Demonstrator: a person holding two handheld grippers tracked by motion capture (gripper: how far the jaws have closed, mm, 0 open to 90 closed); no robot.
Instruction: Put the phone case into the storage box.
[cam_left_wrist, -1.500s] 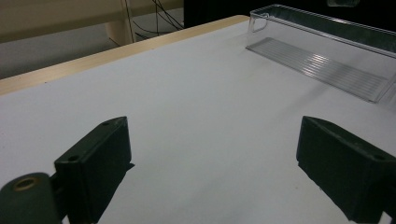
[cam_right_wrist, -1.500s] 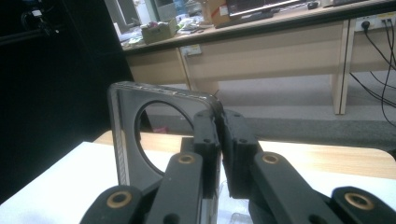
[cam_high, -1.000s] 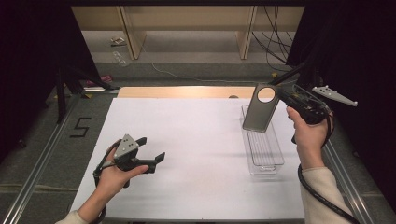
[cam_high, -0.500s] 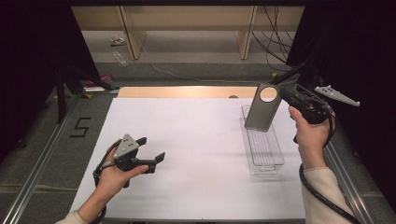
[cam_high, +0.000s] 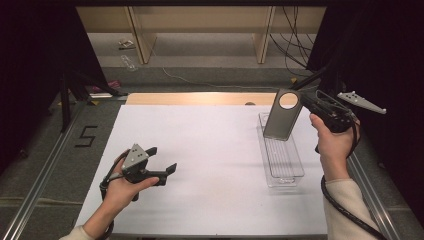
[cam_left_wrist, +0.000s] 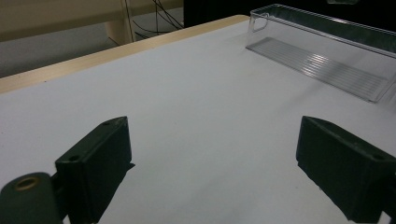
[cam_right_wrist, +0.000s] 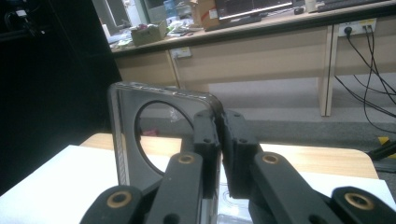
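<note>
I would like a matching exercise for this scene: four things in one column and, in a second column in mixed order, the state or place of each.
Things:
1. left tool
2. right tool
3. clear plastic tray
4. grey lid with a round hole

States:
A. lying on the white table, nothing inside
B. jaws wide apart, holding nothing
C. held up in the air above the tray's far end
D. jaws shut on the lid's edge

Pairs: 1-B, 2-D, 3-A, 4-C
</note>
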